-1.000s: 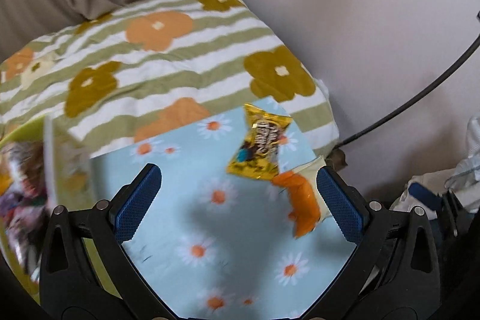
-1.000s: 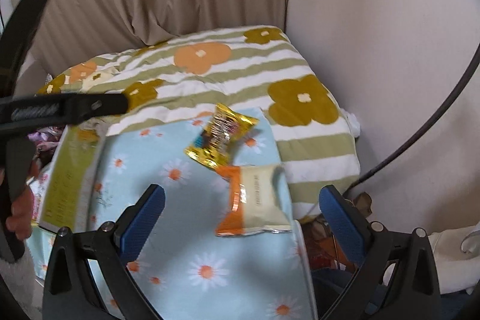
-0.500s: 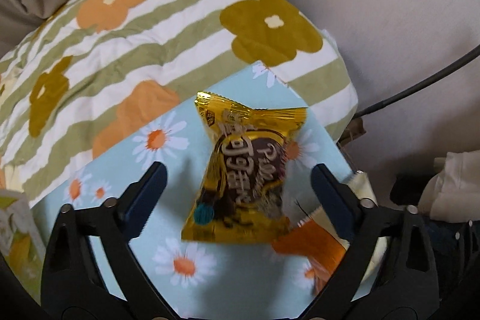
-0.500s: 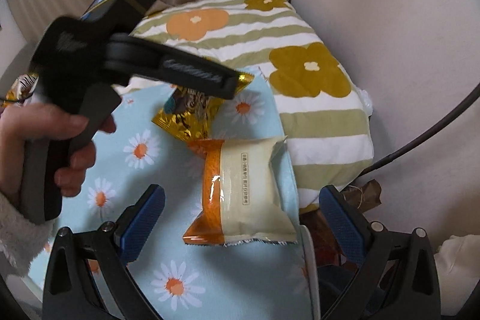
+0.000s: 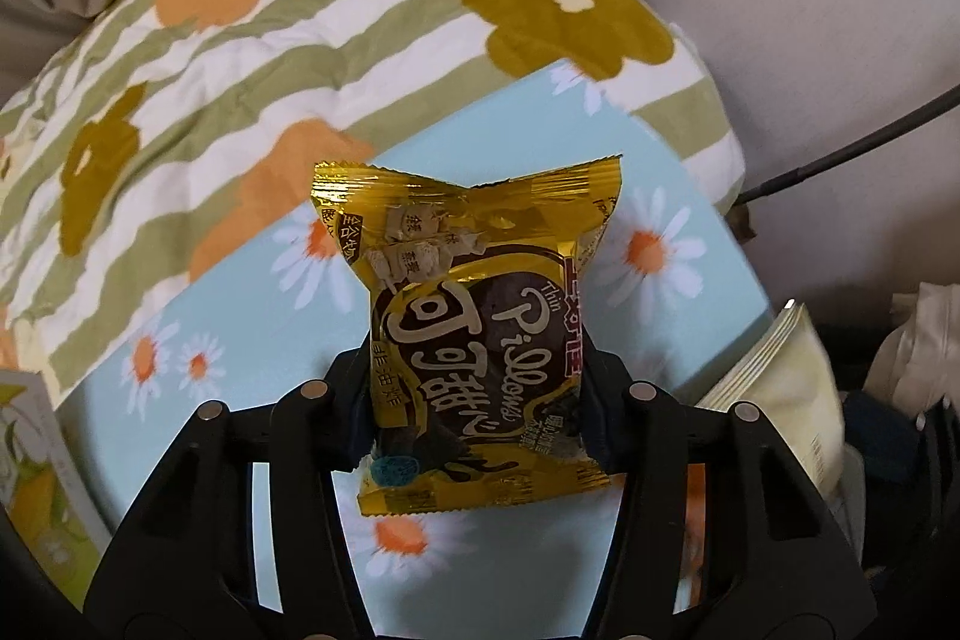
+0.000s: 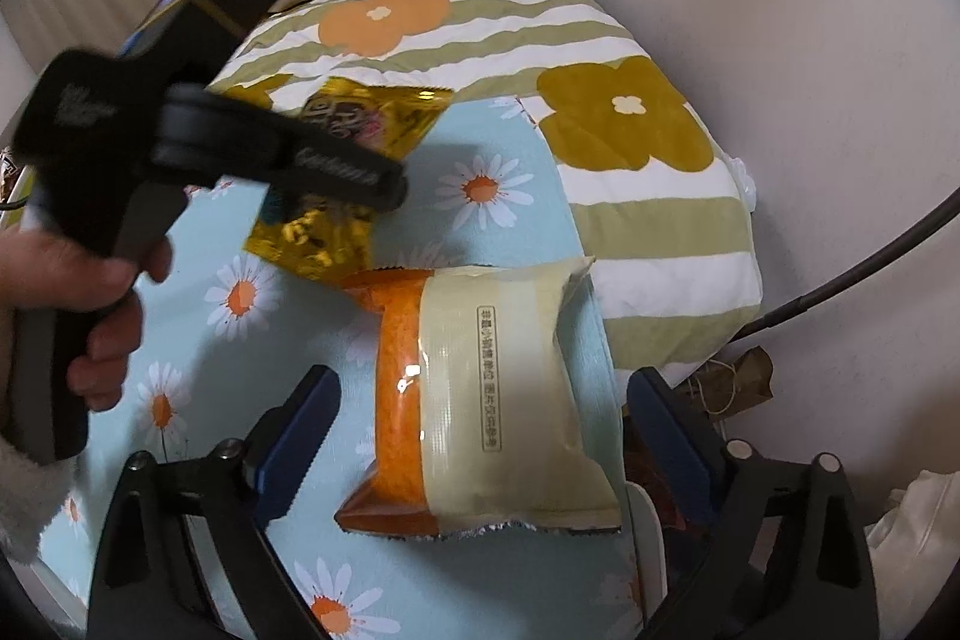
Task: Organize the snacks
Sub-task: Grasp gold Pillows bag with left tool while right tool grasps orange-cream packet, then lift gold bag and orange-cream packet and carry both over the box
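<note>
A gold snack packet [image 5: 474,280] with dark printing lies on the light blue daisy cloth [image 5: 240,370]. My left gripper [image 5: 474,412] is shut on its lower half, one pad pressing each side. The right wrist view shows the same gold packet [image 6: 366,124] under the left gripper's black body, held by a hand [image 6: 102,334]. An orange and cream packet [image 6: 498,400] lies flat on the cloth [image 6: 492,232] between the fingers of my right gripper [image 6: 480,436]. Those jaws are closing, and the blue pads [image 6: 300,436] stand clear of the packet's sides.
A green-striped quilt with orange and brown flowers [image 6: 600,40] rises behind the cloth. A black cable [image 6: 840,280] runs along the wall at right. A yellow-green printed box [image 5: 36,460] stands at the cloth's left edge. The cream packet's end [image 5: 774,376] shows at right.
My left gripper came down over the gold packet and closed on it. My right gripper sank toward the orange and cream packet, and its jaws narrowed a little.
</note>
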